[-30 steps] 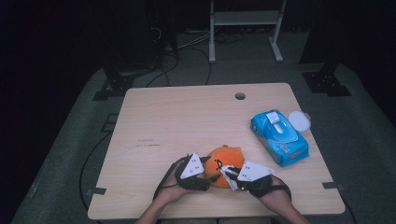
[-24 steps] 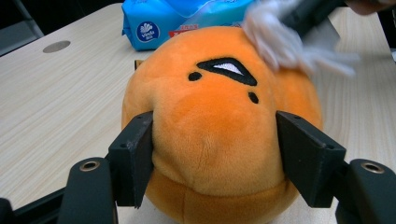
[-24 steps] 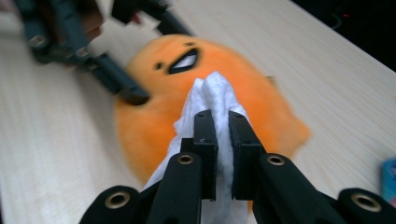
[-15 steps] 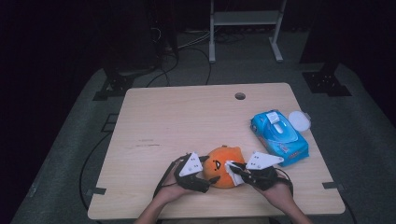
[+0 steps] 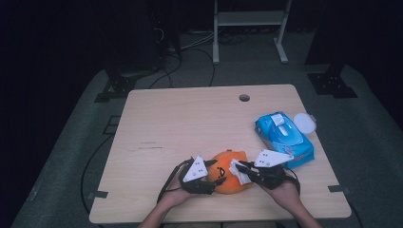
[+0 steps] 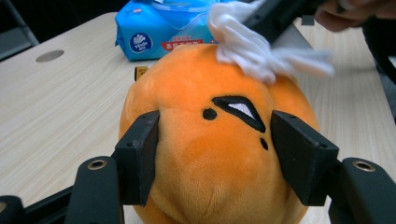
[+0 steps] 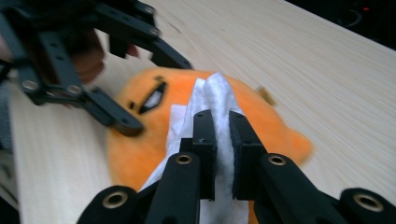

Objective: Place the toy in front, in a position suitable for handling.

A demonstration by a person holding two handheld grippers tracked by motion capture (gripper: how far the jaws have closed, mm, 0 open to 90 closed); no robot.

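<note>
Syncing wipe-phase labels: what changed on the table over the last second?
The right gripper, shut on the white wipe, shifted right off the orange plush toy's top and now sits at its right side, wipe touching the plush. The left gripper stayed clamped on the toy. The toy, the blue wipes pack and the round white lid did not visibly move.
</note>
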